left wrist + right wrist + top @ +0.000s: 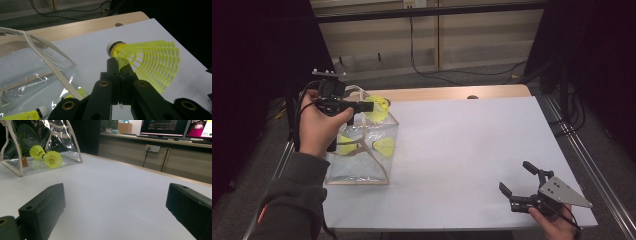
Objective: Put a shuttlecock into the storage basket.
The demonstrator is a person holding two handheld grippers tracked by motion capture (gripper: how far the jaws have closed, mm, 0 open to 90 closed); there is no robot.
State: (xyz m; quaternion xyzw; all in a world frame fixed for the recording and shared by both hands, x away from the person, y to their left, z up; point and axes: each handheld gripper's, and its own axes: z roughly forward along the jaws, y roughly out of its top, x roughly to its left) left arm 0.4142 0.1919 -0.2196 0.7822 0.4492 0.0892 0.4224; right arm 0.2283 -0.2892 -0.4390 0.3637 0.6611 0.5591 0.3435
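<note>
My left gripper (368, 106) is shut on a yellow plastic shuttlecock (380, 108), held over the top of a clear plastic bag (362, 167) with beige trim at the table's left. In the left gripper view the black jaws (120, 68) pinch the shuttlecock (150, 62) by its mesh skirt near the white cork, beside the bag (30, 67). Two more yellow shuttlecocks (384, 146) lie inside the bag, also visible in the right gripper view (52, 159). My right gripper (515, 176) rests open near the front right corner, with nothing between its fingers (42, 206).
A white sheet (462, 140) covers the table, with a wooden strip (447, 93) along the far edge. Cables (432, 75) run across the floor behind. Monitors (162, 126) stand on a bench beyond the table. Dark curtains flank both sides.
</note>
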